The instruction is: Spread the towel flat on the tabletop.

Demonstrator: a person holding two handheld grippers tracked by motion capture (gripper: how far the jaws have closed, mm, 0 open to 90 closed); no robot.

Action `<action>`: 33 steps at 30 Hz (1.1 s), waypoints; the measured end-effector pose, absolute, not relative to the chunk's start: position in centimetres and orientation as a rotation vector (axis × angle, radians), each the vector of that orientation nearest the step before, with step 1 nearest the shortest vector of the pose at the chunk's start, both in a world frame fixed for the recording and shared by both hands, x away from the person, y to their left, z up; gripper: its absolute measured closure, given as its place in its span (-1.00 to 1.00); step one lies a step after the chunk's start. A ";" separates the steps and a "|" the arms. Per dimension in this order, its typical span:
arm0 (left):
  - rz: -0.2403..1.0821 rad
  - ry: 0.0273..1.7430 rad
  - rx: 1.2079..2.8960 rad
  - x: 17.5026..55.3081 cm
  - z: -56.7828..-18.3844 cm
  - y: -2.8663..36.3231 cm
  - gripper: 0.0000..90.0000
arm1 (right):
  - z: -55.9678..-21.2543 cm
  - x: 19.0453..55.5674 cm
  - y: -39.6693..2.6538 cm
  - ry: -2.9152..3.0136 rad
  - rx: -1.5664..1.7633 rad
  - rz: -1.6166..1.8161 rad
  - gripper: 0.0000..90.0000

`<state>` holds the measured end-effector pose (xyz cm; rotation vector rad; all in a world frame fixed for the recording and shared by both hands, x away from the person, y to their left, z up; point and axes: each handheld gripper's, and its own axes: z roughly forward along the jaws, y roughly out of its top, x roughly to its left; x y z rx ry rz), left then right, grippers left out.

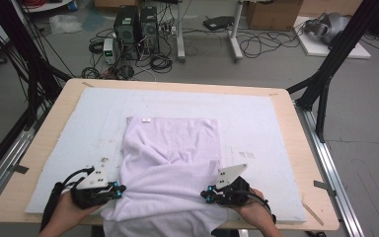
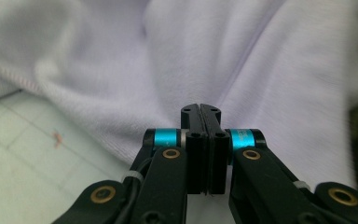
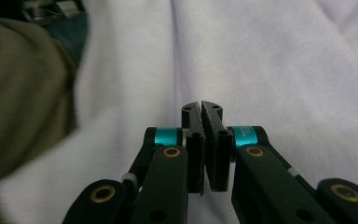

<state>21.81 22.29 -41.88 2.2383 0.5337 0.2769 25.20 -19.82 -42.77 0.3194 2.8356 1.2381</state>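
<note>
A pale lilac shirt [image 1: 172,143] lies on the white mat [image 1: 256,113], collar label [image 1: 146,119] at the far end. Its near part is bunched and hangs over the table's front edge. My left gripper [image 1: 122,189] sits at the shirt's left side near the front, its jaws pressed together. In the left gripper view, the folds of the shirt [image 2: 261,60] run into the left gripper's [image 2: 200,108] tips. My right gripper [image 1: 203,194] is at the shirt's right side. Its tips [image 3: 202,106] are closed against the cloth [image 3: 261,60], where a crease meets them.
The wooden table [image 1: 296,148] carries the mat, with bare mat [image 2: 28,154] left of the shirt. Olive clothing of the person [image 3: 23,93] is close at the front edge. Black frame legs, computers and cables stand on the floor beyond the table.
</note>
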 end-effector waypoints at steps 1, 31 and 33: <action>0.273 0.521 2.232 21.2 -41.7 22.4 0.97 | -42.3 24.4 -19.8 2.832 0.298 1.264 0.95; 0.273 0.574 2.250 22.7 -43.1 23.5 0.80 | -42.2 23.1 -22.4 2.822 0.376 1.122 0.88; 0.283 0.582 2.222 23.1 -42.6 23.6 0.54 | -41.4 23.3 -22.1 2.770 0.359 1.148 0.65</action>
